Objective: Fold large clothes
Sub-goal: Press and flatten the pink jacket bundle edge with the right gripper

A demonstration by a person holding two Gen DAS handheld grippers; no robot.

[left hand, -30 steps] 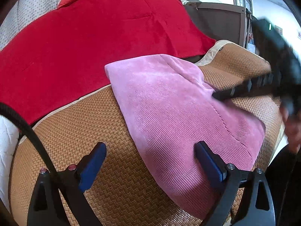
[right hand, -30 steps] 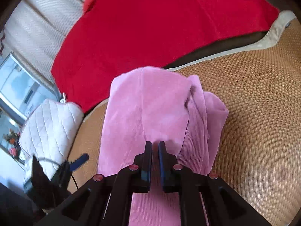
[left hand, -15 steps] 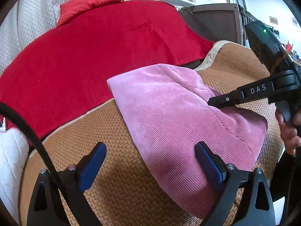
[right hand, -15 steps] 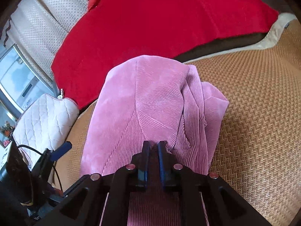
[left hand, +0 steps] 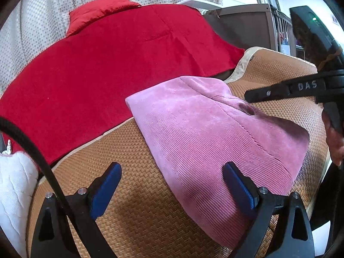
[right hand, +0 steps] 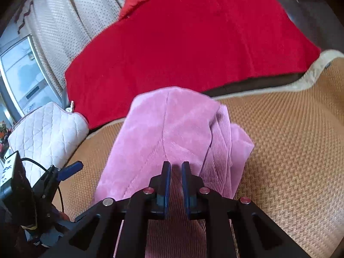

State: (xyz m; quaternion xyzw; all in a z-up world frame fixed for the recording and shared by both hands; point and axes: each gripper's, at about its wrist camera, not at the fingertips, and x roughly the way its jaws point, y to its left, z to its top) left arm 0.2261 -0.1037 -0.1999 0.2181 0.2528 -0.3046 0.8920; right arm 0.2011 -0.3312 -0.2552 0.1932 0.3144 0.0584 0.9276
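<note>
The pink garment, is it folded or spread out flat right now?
Folded. The pink garment lies in a compact bundle, with stacked layer edges along one side.

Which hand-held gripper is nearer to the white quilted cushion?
Left. The left hand-held gripper is beside the white quilted cushion; the right hand-held gripper is over the pink garment, farther away.

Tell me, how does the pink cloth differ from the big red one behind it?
The pink corduroy garment is ribbed and folded into a compact bundle on the woven mat; the red blanket looks smooth and lies spread out flat. The pink garment covers far less area than the red blanket. The pink garment lies right in front of both grippers; the red blanket lies farther back, by the curtain. Both are soft fabric and neither is being gripped.
</note>
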